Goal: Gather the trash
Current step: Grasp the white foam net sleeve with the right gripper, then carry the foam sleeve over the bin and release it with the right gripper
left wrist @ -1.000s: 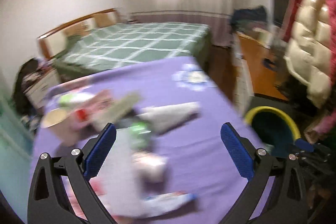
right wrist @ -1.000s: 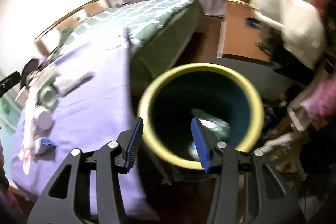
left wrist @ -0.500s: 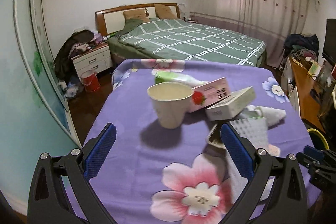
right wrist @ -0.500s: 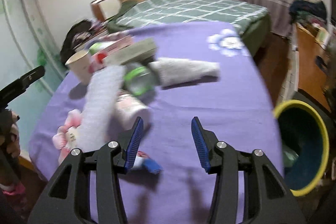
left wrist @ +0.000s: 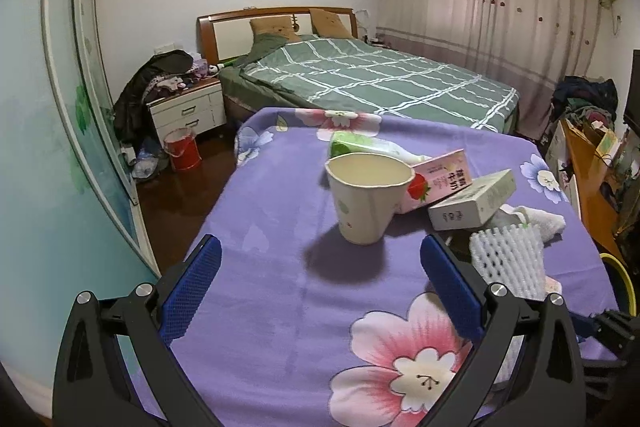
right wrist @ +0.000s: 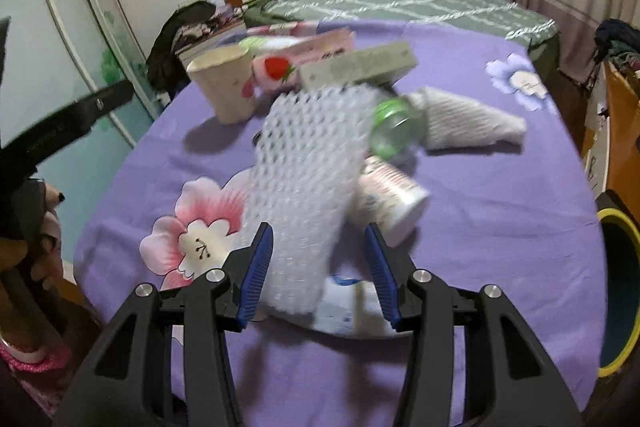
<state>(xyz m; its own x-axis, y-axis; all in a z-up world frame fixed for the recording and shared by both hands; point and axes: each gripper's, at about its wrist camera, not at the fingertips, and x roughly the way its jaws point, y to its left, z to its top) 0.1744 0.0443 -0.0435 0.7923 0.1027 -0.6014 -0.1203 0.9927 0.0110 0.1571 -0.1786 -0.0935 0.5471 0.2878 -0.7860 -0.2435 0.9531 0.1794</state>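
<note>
A purple flowered tablecloth (left wrist: 280, 291) covers the table that bears the trash. Beyond its right edge stands a yellow-rimmed bin (right wrist: 618, 307). On the cloth, a white foam net (right wrist: 304, 179) lies near the middle, a paper cup (left wrist: 368, 199) stands upright left of it. The left gripper (left wrist: 320, 283) tilts down toward the cup, blue pads spread wide, empty. The right gripper (right wrist: 320, 267) angles steeply down over the net's near end, pads partly spread, gripping nothing.

Pink carton (left wrist: 438, 179): strawberry picture, Chinese characters "牛奶" legible.
</note>
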